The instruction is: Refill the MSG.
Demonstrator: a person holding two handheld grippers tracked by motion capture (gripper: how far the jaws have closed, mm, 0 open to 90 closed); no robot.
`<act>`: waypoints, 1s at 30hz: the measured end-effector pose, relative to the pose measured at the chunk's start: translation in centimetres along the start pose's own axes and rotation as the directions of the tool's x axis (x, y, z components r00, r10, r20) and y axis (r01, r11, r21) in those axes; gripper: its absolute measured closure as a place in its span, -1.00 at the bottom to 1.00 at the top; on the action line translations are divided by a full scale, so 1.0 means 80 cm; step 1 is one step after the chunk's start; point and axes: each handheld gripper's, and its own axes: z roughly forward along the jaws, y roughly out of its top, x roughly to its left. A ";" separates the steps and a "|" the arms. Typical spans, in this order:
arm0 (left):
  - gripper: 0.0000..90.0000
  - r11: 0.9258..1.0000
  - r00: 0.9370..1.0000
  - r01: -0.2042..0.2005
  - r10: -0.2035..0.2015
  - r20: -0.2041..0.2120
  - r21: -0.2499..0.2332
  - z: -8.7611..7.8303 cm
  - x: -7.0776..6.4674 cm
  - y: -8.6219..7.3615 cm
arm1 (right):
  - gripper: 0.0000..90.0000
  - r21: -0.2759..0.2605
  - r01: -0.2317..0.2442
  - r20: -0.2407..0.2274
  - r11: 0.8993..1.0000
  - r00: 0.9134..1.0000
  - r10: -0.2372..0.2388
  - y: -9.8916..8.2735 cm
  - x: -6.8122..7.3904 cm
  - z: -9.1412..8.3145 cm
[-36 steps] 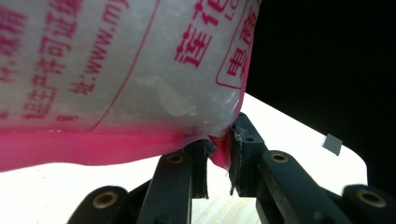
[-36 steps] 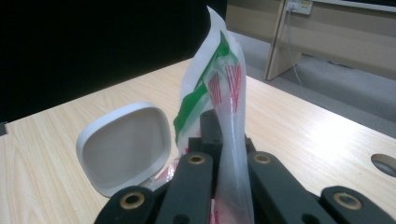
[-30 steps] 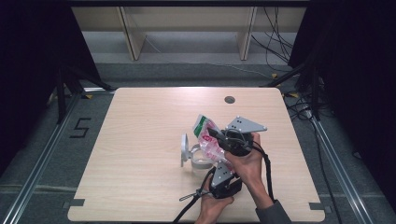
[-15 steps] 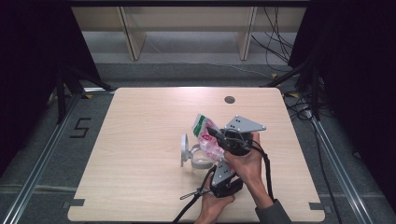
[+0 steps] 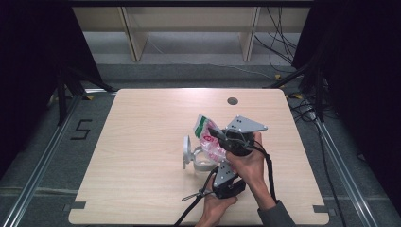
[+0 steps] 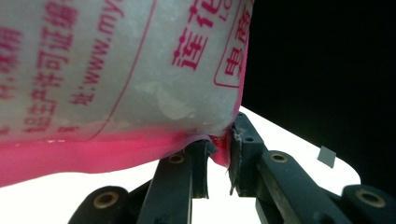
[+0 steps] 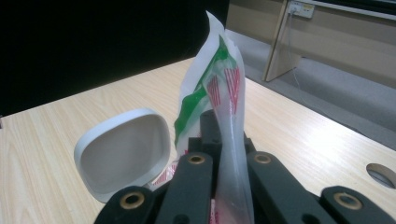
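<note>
A plastic bag (image 5: 203, 128) with pink print and a green top hangs over the wooden table (image 5: 142, 142), held upright between both grippers. My right gripper (image 5: 215, 135) is shut on the bag's side; in the right gripper view the film (image 7: 224, 93) rises from between its jaws (image 7: 223, 137). My left gripper (image 5: 216, 160) comes up from below, and its jaws (image 6: 219, 149) pinch the bag's pink bottom edge (image 6: 116, 70). Just left of the bag, a white container (image 5: 202, 161) stands with its hinged lid (image 5: 186, 150) raised; the lid's inside (image 7: 123, 154) faces the right gripper.
A round cable hole (image 5: 232, 100) sits near the table's far edge, also seen low at the right as a hole (image 7: 383, 173). Wooden shelf legs (image 5: 135, 38) and cables lie on the floor beyond. Bare tabletop spreads to the left and far side.
</note>
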 end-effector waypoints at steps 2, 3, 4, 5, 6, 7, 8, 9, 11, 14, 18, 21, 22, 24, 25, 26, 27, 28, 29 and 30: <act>0.75 1.000 1.000 0.003 -0.003 -0.005 0.001 0.000 0.000 0.001 | 1.00 0.017 -0.009 -0.020 1.000 1.000 0.009 0.001 0.000 0.000; 0.75 1.000 1.000 0.003 -0.003 -0.005 0.001 0.000 0.000 0.001 | 1.00 0.004 0.004 -0.019 1.000 1.000 -0.004 0.001 0.000 0.000; 0.75 1.000 1.000 0.005 -0.005 0.001 -0.006 0.000 0.000 0.001 | 1.00 0.007 0.009 0.002 1.000 1.000 -0.009 0.001 0.000 0.000; 0.75 1.000 1.000 0.006 -0.006 0.001 -0.004 0.000 -0.001 0.001 | 1.00 0.000 0.024 0.012 1.000 1.000 -0.024 0.001 0.000 0.001; 0.75 1.000 1.000 0.005 -0.005 0.000 -0.002 -0.001 -0.001 0.001 | 1.00 0.017 0.007 0.003 1.000 1.000 -0.007 0.002 0.001 0.000; 0.75 1.000 1.000 0.002 -0.002 -0.001 0.001 -0.001 0.000 0.001 | 1.00 0.013 0.003 0.006 1.000 1.000 -0.003 0.001 0.001 0.000; 0.75 1.000 1.000 0.002 -0.002 0.000 0.001 -0.001 0.000 0.001 | 1.00 0.022 -0.015 -0.002 1.000 1.000 0.015 0.001 0.002 -0.001; 0.75 1.000 1.000 0.007 -0.007 0.005 -0.005 0.000 0.000 0.001 | 1.00 0.021 0.000 -0.001 1.000 1.000 0.000 0.001 0.000 -0.001; 0.75 1.000 1.000 0.005 -0.005 0.002 -0.004 0.000 -0.001 0.001 | 1.00 0.011 0.005 0.006 1.000 1.000 -0.005 0.001 0.000 0.000; 0.75 1.000 1.000 0.009 -0.009 0.003 -0.008 0.000 -0.001 0.001 | 1.00 0.015 -0.023 -0.015 1.000 1.000 0.023 0.001 0.001 0.000; 0.75 1.000 1.000 0.002 -0.002 0.002 -0.009 -0.001 -0.001 0.002 | 1.00 0.005 0.009 -0.007 1.000 1.000 -0.009 0.002 -0.001 0.000; 0.75 1.000 1.000 0.004 -0.004 0.006 -0.012 0.000 0.000 0.002 | 1.00 0.022 -0.028 -0.015 0.999 0.999 0.028 0.002 0.000 -0.002; 0.75 1.000 1.000 0.004 -0.004 0.005 -0.013 0.000 -0.001 0.002 | 1.00 0.017 -0.025 -0.021 1.000 0.999 0.026 0.002 0.000 -0.001; 0.75 1.000 1.000 0.006 -0.006 0.006 -0.011 0.000 -0.001 0.002 | 1.00 0.017 -0.026 -0.019 1.000 0.999 0.026 0.002 -0.001 0.000; 0.75 1.000 1.000 0.012 -0.012 0.010 -0.019 0.000 0.000 0.002 | 1.00 0.017 -0.026 -0.025 1.000 0.999 0.027 0.002 -0.001 0.000; 0.75 1.000 1.000 0.014 -0.013 0.013 -0.024 0.001 0.000 0.002 | 1.00 0.013 -0.027 -0.028 1.000 0.999 0.027 0.001 -0.001 0.001; 0.75 1.000 1.000 0.014 -0.014 0.011 -0.022 0.001 0.000 0.002 | 1.00 0.023 -0.035 -0.022 0.999 0.999 0.035 0.002 0.001 0.000; 0.75 1.000 1.000 0.013 -0.013 0.007 -0.018 0.001 0.000 0.002 | 1.00 0.020 -0.012 -0.017 1.000 1.000 0.012 0.002 0.000 0.000; 0.75 0.999 1.000 0.016 -0.016 0.015 -0.029 0.002 -0.001 0.002 | 1.00 0.022 -0.018 -0.020 1.000 1.000 0.018 0.002 0.000 -0.001; 0.75 1.000 1.000 0.013 -0.013 0.015 -0.026 0.002 0.000 0.002 | 1.00 0.019 -0.019 -0.016 1.000 1.000 0.019 0.003 0.000 -0.001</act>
